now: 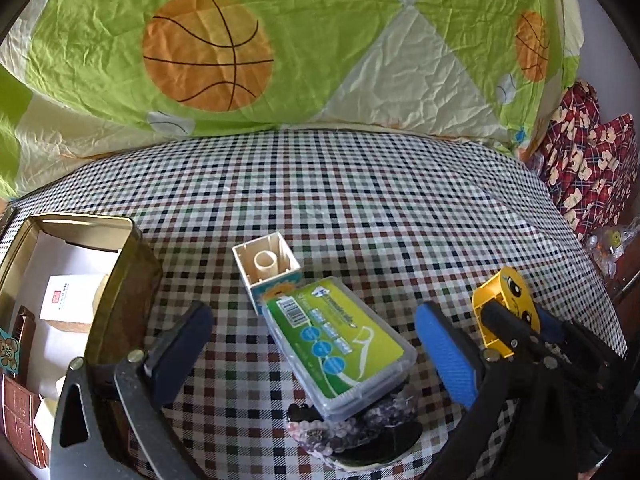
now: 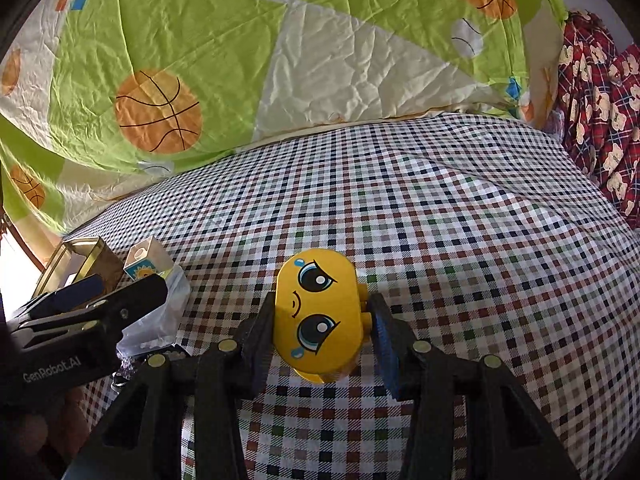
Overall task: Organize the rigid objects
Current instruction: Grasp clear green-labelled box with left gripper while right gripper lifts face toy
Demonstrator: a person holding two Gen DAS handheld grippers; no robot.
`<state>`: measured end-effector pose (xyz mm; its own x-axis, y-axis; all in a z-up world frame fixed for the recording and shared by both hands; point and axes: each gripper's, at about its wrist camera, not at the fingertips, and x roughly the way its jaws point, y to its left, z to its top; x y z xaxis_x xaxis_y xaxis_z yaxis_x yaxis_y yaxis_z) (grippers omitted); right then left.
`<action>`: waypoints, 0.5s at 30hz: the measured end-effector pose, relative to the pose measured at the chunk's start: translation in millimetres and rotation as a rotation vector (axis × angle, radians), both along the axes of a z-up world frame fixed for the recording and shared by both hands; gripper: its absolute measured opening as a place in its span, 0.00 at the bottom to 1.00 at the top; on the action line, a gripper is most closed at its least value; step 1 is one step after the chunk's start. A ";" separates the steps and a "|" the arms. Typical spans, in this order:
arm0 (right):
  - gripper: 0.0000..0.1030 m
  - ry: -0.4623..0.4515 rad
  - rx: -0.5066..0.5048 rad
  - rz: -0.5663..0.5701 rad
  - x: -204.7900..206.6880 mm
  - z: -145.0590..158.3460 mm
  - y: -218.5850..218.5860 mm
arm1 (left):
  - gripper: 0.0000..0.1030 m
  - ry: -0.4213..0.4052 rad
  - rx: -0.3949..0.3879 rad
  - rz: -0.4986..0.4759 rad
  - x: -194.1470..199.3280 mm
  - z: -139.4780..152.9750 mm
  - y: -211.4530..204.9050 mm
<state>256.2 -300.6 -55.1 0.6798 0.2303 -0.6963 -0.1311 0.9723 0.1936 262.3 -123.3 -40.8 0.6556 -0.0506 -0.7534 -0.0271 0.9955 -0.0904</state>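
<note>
One bed (image 1: 360,200), checked sheet. One gold tin (image 1: 120,276), lidless, my landmark. One floss box (image 1: 340,348) right of the tin, long axis running away from my left gripper (image 1: 316,344), between its wide, empty fingers. One yellow face block (image 2: 316,320), farthest right of the tin, clamped in my right gripper (image 2: 320,340).

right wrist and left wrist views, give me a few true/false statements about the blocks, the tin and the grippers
1. The right gripper holds the yellow face block. True.
2. The left gripper is clamped on the floss pick box. False: its fingers stand apart from the box.
3. The gold tin is open. True.
4. The cream block sits inside the tin. False: it is on the checked cloth.
</note>
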 end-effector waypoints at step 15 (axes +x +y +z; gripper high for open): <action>0.45 -0.033 -0.001 0.003 -5.6 2.6 0.8 | 0.52 0.094 -0.040 -0.079 9.0 -17.5 -0.7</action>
<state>250.6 -299.8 -52.5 0.7015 0.2314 -0.6740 -0.1403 0.9722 0.1877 271.3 -124.1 -58.3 0.5751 -0.1305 -0.8076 0.0416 0.9906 -0.1305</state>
